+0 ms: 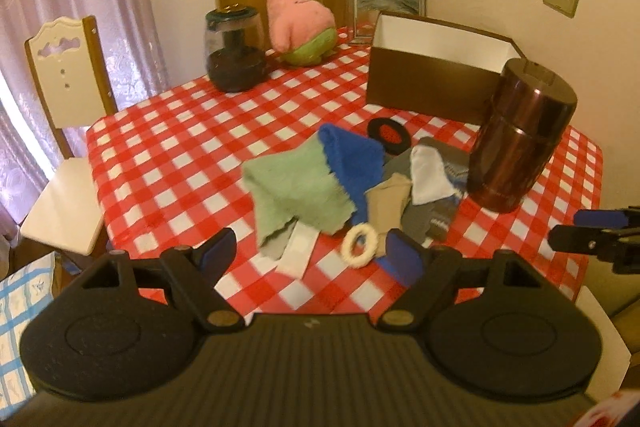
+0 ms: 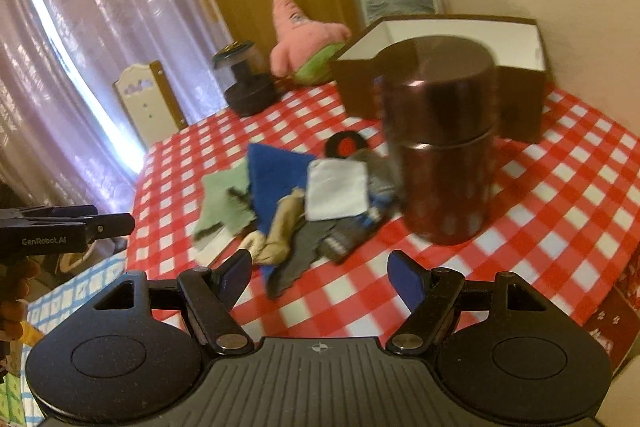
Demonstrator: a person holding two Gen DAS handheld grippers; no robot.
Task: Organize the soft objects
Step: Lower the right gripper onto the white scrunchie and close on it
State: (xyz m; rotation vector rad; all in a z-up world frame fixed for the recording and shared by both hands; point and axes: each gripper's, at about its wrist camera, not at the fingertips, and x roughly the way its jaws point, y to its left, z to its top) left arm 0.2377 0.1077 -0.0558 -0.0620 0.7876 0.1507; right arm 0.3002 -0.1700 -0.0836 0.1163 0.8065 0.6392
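I see the cloth pile (image 1: 344, 179) mid-bench, just beside the brown canister (image 1: 520, 135). Both my left hand-held gripper (image 1: 312, 251) and right hand-held gripper (image 2: 320, 271) are spread, empty. Limp, light stuff (pinch a bunched fold, I'd say).

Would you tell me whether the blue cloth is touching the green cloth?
Touching: the left wrist view shows the blue cloth lying against and overlapping the green cloth.
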